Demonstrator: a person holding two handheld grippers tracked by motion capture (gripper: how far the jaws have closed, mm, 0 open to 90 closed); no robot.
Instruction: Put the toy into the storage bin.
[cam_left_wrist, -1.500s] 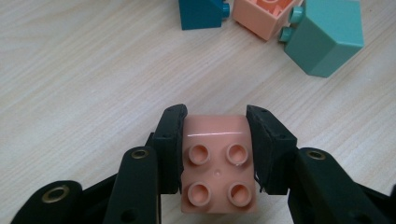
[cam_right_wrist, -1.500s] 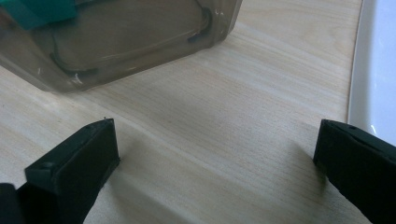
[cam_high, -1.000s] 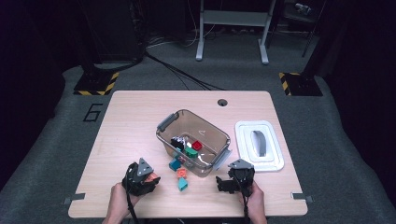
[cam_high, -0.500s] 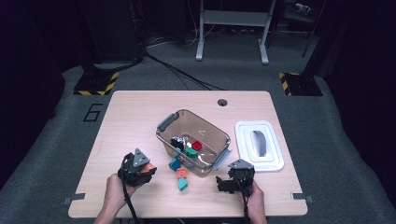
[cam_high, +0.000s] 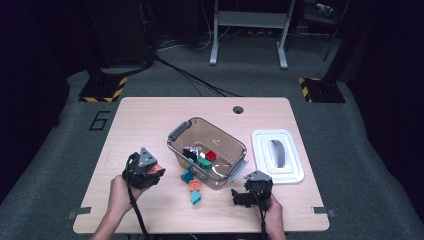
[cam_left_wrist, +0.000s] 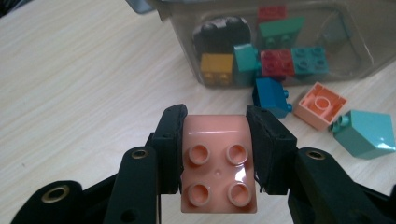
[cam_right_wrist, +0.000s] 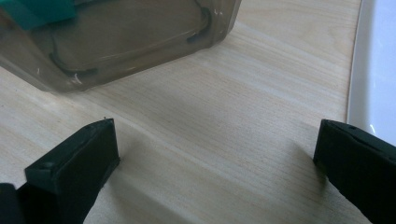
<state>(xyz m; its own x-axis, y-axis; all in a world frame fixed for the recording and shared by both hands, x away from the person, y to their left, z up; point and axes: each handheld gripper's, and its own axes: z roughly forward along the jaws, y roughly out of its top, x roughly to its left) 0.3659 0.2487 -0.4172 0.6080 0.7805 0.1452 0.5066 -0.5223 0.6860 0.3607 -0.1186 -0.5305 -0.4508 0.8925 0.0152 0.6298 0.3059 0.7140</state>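
Looking along the left gripper (cam_left_wrist: 218, 140) from its own camera, we see a pink brick (cam_left_wrist: 218, 163) sitting directly between the two black jaws, with its four round studs turned toward the camera. Both pads press on the sides of this brick, so the jaws are closed on it at about the width of the brick, and the wooden table (cam_left_wrist: 84, 84) lies below it and apart from it. In the high view the same gripper (cam_high: 150, 170) is at the near left part of the table (cam_high: 140, 120), held in the left hand (cam_high: 120, 195), and the brick shows as a small orange-pink piece (cam_high: 156, 170) at its tip. A little further, on the table just before the clear bin (cam_left_wrist: 299, 28), three loose bricks lie close together: a dark blue one (cam_left_wrist: 271, 95) touching the wall of the bin, a second pink one (cam_left_wrist: 321, 105) beside it, and a teal sloped one (cam_left_wrist: 363, 134) touching that. Inside the bin we can see yellow, teal, red and green bricks behind the clear wall. At the near right, the right gripper (cam_high: 250, 192) rests low over the table, and in its own view the jaws (cam_right_wrist: 215, 154) stand wide apart with only bare wood between them. Beyond it, to the right of the bin, lies the white lid (cam_high: 277, 157).
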